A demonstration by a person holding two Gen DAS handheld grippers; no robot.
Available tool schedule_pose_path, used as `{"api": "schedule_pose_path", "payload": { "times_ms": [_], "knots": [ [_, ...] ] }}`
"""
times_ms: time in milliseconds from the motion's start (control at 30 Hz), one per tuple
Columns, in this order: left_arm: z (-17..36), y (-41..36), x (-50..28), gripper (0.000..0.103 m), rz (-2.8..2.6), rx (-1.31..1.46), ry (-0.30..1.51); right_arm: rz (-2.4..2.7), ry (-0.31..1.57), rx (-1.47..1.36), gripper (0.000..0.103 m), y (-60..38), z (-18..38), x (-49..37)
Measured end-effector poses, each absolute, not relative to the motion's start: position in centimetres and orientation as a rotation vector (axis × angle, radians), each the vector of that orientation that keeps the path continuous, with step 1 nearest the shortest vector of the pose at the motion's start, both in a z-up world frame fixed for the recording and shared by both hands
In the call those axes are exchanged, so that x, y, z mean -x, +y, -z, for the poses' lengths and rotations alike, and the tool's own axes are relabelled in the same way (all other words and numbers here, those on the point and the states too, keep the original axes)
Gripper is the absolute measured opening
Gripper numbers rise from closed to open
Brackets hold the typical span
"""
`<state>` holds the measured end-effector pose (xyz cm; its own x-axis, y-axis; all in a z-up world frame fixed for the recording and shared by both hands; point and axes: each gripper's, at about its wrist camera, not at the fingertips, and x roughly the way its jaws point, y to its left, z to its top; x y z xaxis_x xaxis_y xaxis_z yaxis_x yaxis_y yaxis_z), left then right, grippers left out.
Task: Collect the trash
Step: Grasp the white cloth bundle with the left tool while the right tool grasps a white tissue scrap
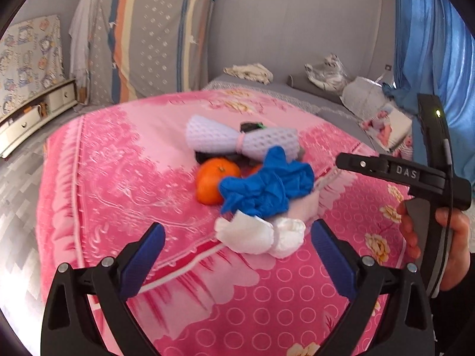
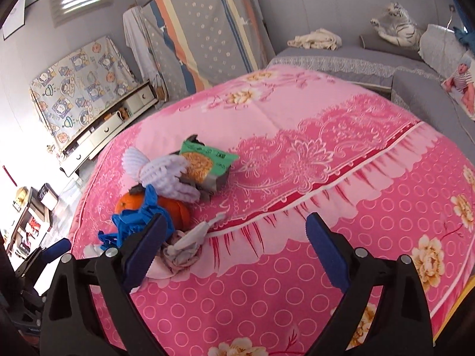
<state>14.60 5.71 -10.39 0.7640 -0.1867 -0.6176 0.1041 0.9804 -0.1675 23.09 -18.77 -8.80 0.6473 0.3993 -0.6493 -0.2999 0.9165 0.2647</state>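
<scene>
Trash is lying heaped at mid-bed: a crumpled white tissue nearest, a blue glove draped against two oranges, then a white foam net and a green snack wrapper, while the left gripper and right gripper are both hovering spread wide and holding nothing. Risk is arising from the overlap: a grab at the glove is likely dragging an orange along or rolling it off, and soft bedding is giving under pressure. Pink floral bedspread is covering the surface, with a striped upright mattress, drawers and a blue curtain standing around it.
</scene>
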Motion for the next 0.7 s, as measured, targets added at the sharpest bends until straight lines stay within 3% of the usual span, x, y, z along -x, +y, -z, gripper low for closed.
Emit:
{"api": "schedule_pose_path", "payload": {
  "times_ms": [700],
  "knots": [
    [13.0,3.9,-18.5,0.095,0.293,0.175,0.828,-0.505,0.919,-0.132,0.067,-17.7,11.0,-24.8]
  ]
}}
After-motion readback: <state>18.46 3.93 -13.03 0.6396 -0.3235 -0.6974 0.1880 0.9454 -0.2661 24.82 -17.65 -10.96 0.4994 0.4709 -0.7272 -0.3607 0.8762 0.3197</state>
